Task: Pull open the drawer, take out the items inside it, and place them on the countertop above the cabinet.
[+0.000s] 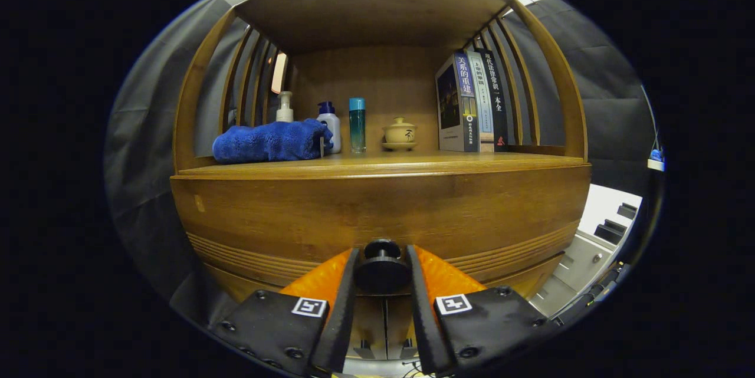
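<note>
A wooden cabinet fills the scene; its drawer front [377, 216] is a wide brown panel right ahead of me. A dark round knob [381, 266] sticks out of the drawer's lower middle. My gripper [381, 260] has one finger on each side of that knob, and both fingers look pressed against it. The drawer appears shut, so whatever lies inside is hidden. The countertop [413, 161] runs along the top of the drawer front.
On the countertop lie a blue folded towel [268, 141], a white pump bottle [285, 108], a blue-capped bottle [329, 123], a teal bottle [357, 124], a small lidded cup [400, 132] and upright books [472, 104]. Slatted side panels and a shelf roof enclose that space.
</note>
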Available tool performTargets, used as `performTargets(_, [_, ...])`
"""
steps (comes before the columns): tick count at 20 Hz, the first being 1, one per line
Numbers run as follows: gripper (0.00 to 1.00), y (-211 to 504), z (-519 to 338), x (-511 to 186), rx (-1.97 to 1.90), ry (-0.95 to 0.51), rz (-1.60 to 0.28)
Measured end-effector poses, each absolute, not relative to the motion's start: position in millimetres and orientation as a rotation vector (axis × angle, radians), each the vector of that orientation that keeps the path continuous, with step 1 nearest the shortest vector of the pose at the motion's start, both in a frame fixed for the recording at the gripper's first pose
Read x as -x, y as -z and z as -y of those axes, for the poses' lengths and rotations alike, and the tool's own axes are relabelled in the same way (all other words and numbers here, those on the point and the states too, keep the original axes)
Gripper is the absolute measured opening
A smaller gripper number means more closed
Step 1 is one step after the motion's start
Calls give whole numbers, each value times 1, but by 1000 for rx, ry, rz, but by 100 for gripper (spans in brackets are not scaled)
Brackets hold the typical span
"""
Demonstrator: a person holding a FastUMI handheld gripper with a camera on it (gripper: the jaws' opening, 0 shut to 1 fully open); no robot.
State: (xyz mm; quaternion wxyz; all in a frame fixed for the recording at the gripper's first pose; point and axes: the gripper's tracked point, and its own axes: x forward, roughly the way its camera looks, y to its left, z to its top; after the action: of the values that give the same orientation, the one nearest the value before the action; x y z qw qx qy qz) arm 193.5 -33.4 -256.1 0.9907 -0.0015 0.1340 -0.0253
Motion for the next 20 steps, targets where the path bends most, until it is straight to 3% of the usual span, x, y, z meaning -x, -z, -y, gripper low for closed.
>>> performTargets(4, [44,257,35,-191,-47,46,-289])
performTargets(20, [44,248,32,-138,-30,57,-266])
